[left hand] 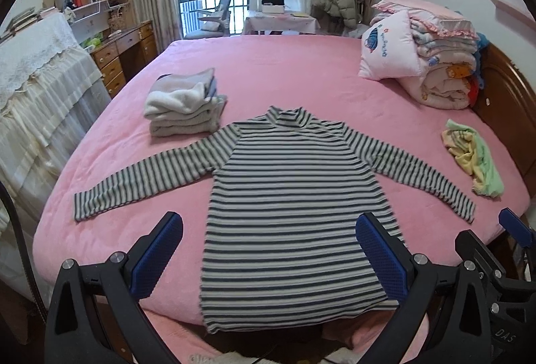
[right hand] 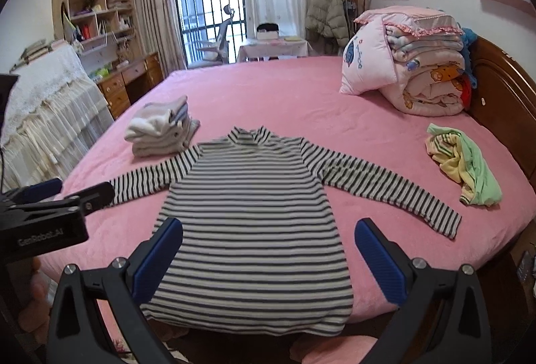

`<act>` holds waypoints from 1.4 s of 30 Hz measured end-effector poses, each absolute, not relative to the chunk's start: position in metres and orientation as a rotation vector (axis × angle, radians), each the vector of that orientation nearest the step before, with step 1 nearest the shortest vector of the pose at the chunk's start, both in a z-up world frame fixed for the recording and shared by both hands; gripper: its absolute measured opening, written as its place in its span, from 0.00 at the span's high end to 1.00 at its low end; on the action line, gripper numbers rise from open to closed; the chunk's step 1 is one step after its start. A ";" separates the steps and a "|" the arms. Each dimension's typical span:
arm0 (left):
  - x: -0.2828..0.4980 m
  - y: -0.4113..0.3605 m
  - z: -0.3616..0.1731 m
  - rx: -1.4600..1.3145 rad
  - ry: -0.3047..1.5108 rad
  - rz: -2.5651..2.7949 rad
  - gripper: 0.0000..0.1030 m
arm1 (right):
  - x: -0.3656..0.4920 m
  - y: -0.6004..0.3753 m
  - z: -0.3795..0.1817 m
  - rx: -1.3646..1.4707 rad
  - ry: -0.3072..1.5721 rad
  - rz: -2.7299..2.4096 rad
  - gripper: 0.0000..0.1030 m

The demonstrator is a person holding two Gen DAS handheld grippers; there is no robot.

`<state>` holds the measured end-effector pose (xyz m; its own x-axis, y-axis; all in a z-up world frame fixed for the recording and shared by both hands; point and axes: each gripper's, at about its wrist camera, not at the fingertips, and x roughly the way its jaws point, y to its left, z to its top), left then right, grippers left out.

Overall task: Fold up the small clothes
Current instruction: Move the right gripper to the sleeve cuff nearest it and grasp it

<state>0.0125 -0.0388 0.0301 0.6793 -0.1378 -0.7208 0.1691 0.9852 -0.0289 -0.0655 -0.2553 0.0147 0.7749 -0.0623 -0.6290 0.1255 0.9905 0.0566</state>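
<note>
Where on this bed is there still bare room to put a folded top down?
Bare pink bedspread lies beyond the striped top, between the folded pile and stacked quilts. The near half is crowded by its spread sleeves, with a crumpled green-yellow garment.

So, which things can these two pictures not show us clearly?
- Striped shirt: in both views, its hem drops over the bed edge, so the lowest part is hidden.
- Folded stack: the number of garments is unclear, the layers merge.
- Crumpled green and yellow garment: bunched up, so its type is unclear.
- Left sleeve cuff: right wrist view, covered by the left gripper.
</note>
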 end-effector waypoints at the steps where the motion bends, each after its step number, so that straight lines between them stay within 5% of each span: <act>1: 0.015 -0.042 0.033 0.040 0.800 -0.173 0.00 | -0.065 -0.259 0.017 0.093 0.671 -0.110 0.00; 24: 0.062 -0.166 0.061 0.185 0.660 -0.241 0.00 | -0.061 -0.397 0.035 0.098 0.577 -0.397 0.00; 42: 0.198 -0.357 -0.131 0.502 0.839 -0.499 0.00 | -0.027 -0.576 -0.089 0.213 0.748 -0.622 0.02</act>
